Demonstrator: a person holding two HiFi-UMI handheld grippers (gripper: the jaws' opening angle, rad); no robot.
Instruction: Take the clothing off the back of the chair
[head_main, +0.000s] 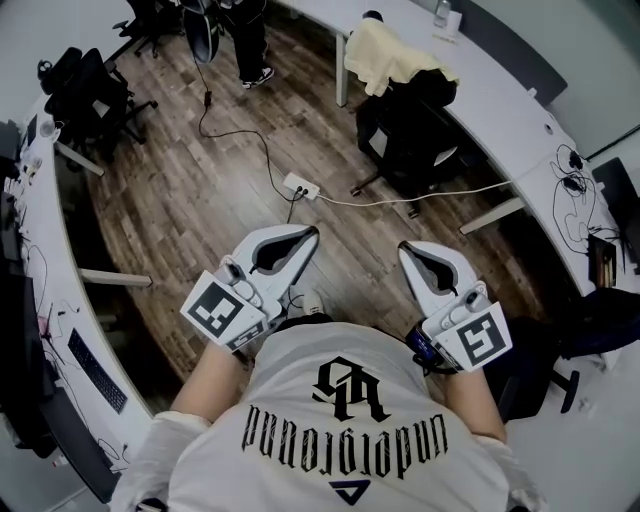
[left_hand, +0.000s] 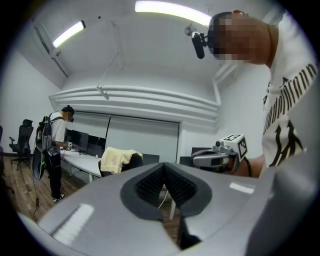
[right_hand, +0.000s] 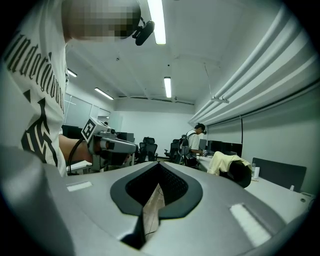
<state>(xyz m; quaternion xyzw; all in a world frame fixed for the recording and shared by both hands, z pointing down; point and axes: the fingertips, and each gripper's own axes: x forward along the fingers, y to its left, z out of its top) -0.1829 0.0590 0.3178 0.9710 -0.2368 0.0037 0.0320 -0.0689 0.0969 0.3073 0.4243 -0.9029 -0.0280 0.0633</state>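
A pale yellow garment (head_main: 393, 55) is draped over the back of a black office chair (head_main: 415, 135) at the curved white desk, up and to the right in the head view. My left gripper (head_main: 306, 238) and right gripper (head_main: 406, 249) are held side by side over the wood floor, well short of the chair, both shut with nothing in them. In the left gripper view, the garment (left_hand: 117, 159) lies far beyond the closed jaws of the left gripper (left_hand: 164, 168). The right gripper view shows the garment (right_hand: 224, 162) right of the right gripper (right_hand: 157, 168).
A white power strip (head_main: 301, 187) with cables lies on the floor between me and the chair. A person (head_main: 250, 40) stands at the far desk. More black chairs (head_main: 95, 95) stand at the left. The white desk (head_main: 530, 130) curves along the right.
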